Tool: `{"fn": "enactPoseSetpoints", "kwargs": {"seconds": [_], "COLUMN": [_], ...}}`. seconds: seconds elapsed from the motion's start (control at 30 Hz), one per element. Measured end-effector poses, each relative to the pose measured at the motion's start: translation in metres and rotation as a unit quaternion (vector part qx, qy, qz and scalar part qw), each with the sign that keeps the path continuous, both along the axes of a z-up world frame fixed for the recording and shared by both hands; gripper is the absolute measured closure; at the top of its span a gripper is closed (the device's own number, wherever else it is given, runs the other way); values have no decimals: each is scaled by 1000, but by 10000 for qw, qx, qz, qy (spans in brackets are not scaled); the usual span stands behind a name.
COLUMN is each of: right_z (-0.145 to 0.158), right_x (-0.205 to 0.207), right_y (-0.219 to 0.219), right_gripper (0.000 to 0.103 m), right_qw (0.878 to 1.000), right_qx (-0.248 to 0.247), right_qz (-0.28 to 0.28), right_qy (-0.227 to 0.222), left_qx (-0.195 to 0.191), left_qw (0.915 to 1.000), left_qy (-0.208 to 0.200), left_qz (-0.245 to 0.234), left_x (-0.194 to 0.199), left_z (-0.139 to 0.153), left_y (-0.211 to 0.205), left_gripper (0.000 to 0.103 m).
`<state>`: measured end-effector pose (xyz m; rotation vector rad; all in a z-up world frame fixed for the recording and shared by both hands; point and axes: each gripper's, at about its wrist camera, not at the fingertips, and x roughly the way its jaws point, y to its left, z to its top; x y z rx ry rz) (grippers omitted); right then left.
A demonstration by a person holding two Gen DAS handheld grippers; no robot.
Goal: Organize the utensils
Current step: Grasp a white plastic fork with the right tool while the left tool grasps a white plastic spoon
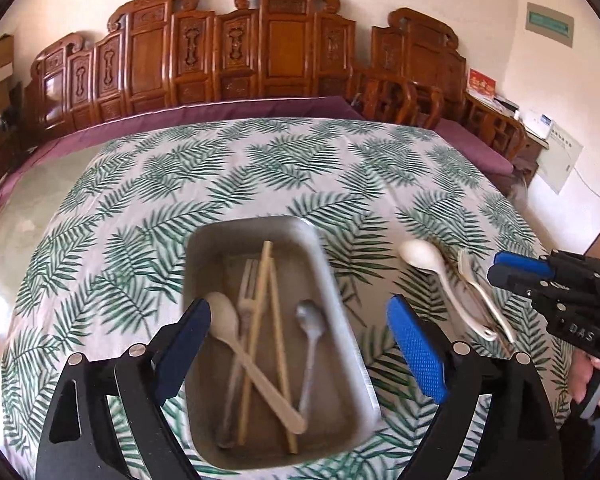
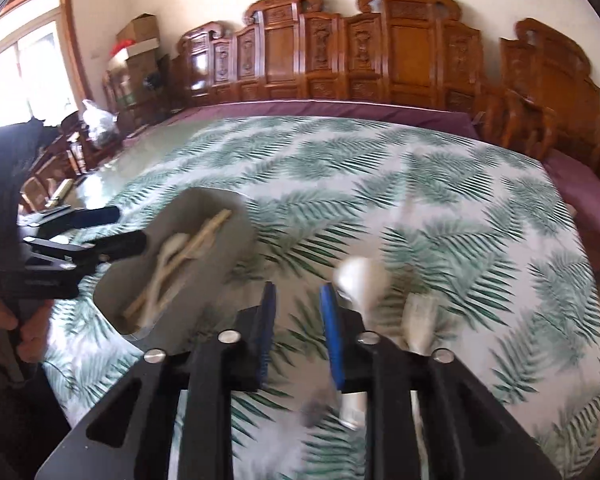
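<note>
The left gripper (image 1: 298,344) hovers jaws wide apart over the grey rectangular tray (image 1: 342,320) holding utensils. The right gripper (image 2: 298,332), part-open and empty, should centre on the white ceramic spoon (image 1: 440,276) lying outside the tray before closing.

Leaf-print table (image 1: 260,168) bears tray (image 1: 332,296), spoon (image 1: 420,258), fork (image 1: 476,280).

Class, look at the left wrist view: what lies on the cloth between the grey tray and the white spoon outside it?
Nothing. In the left wrist view only bare leaf-print tablecloth separates the grey tray from the white spoon.
</note>
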<state>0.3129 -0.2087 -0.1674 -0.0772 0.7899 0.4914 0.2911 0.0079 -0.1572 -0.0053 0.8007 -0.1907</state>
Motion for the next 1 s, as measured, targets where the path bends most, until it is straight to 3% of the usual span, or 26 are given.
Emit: {"fn": "enactPoseSetpoints", "kwargs": {"seconds": [0.17,0.43,0.73,0.83,1.0], "right_z": [-20,-60,-83,-83,-83], "right_x": [3,25,34,36,41], "right_y": [-35,-68,-62,-60,-62], "right_gripper": [77,77,77,80,95], "right_qw": [9987,9955,9936,9930,9909], "right_qx": [-380,-418,-537,-697,-998], "right_qz": [-326,-693,-559,-543,-547], "right_qy": [99,492,825,778,718], "left_qx": [46,8,139,208,162], "left_qw": [9999,10000,9994,9990,9985], "left_qy": [-81,-40,-28,58,228], "left_qz": [-44,-87,-325,-384,-463], "left_x": [-9,-13,-22,-24,-26], "left_z": [2,-1,-3,-7,-15], "left_y": [-16,-32,-63,-74,-91], "left_gripper": [17,17,17,17,17]}}
